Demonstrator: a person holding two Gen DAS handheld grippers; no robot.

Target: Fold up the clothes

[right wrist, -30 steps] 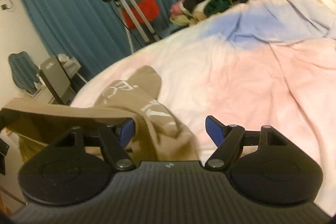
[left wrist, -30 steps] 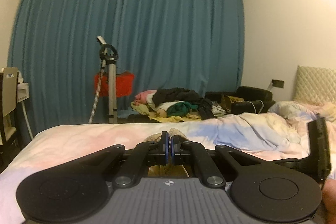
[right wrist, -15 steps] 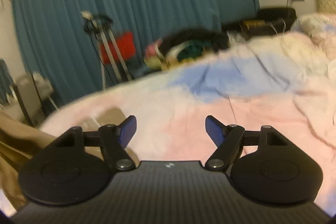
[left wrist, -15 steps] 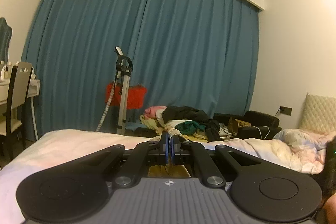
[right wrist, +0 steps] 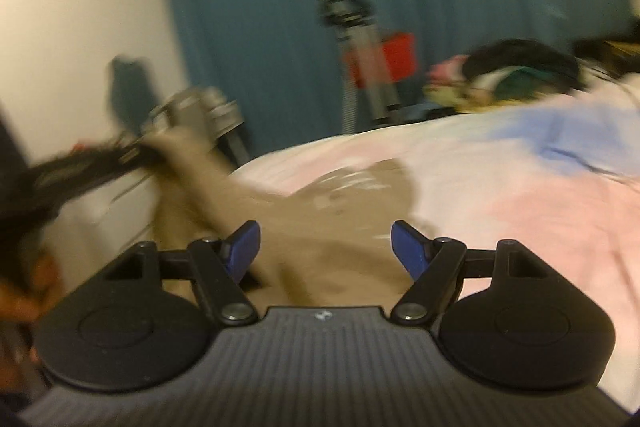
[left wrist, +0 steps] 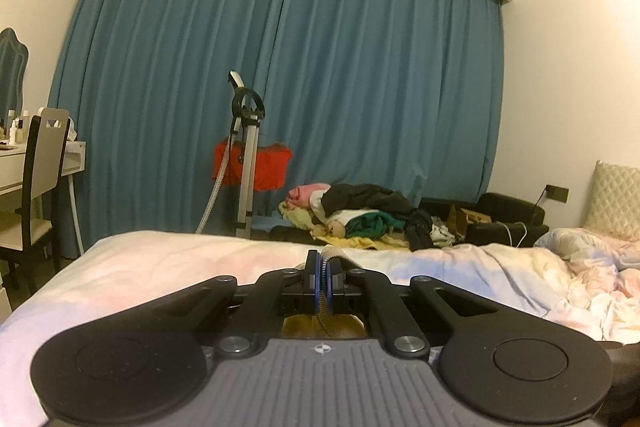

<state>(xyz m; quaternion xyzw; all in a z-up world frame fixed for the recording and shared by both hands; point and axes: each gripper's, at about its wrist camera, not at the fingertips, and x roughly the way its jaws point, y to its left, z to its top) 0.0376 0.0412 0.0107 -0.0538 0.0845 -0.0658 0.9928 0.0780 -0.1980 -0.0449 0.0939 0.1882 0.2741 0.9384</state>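
Note:
A tan garment (right wrist: 332, 223) with pale print lies on the pink and blue bedspread (right wrist: 500, 187), one part pulled up to the left. In the blurred right wrist view my left gripper (right wrist: 136, 155) grips that raised part at the left. Seen from the left wrist, the left gripper (left wrist: 323, 281) is shut on a fold of the tan garment (left wrist: 336, 323), which hangs below the jaws. My right gripper (right wrist: 325, 247) is open above the garment, with its blue pads (right wrist: 244, 247) not touching cloth.
A pile of clothes (left wrist: 360, 213) lies on a dark sofa (left wrist: 500, 219) beyond the bed. A garment steamer stand (left wrist: 246, 163) with a red item stands before the teal curtain (left wrist: 320, 67). A chair (left wrist: 36, 179) and white desk stand at the left.
The right wrist view has swung left and rolled, so the tan garment is back between its open jaws. The left gripper stays shut on the cloth, its view tilted up a little.

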